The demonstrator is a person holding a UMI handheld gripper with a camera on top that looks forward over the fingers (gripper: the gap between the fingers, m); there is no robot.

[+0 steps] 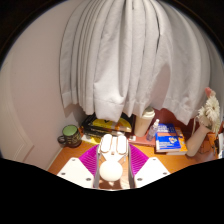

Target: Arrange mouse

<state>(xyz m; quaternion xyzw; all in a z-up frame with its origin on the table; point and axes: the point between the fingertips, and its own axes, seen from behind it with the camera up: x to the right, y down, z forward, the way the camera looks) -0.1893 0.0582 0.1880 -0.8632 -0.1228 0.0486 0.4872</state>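
White and glossy, the mouse [112, 158] sits between the two fingers of the gripper [111, 162], its rounded back end nearest the camera and its narrower front pointing to twelve o'clock. Both purple pads [88, 160] close against its flanks, one at nine o'clock of the mouse and one at three, so the jaws are clenched on it with no gap showing on either side. Whether the mouse rests on the wooden desk [72, 158] or is lifted a little off it cannot be told. Just beyond the fingertips, at twelve o'clock, lies a dark box with yellow markings [108, 126], and right behind it hangs a long white curtain [130, 55] in heavy folds against a pale wall. At about ten o'clock of the mouse, near the desk's far edge, stands a small round jar with a dark lid [70, 134]. At about one o'clock a white bottle [147, 124] stands upright beside the box. At two o'clock a blue and white packet [170, 138] lies flat on the desk, with printing too small to read. Farther out at two o'clock, past the packet, stands a pale vase-like thing with dried stems or flowers [207, 112], and something orange [207, 145] lies just beside its foot, though what it is cannot be made out.
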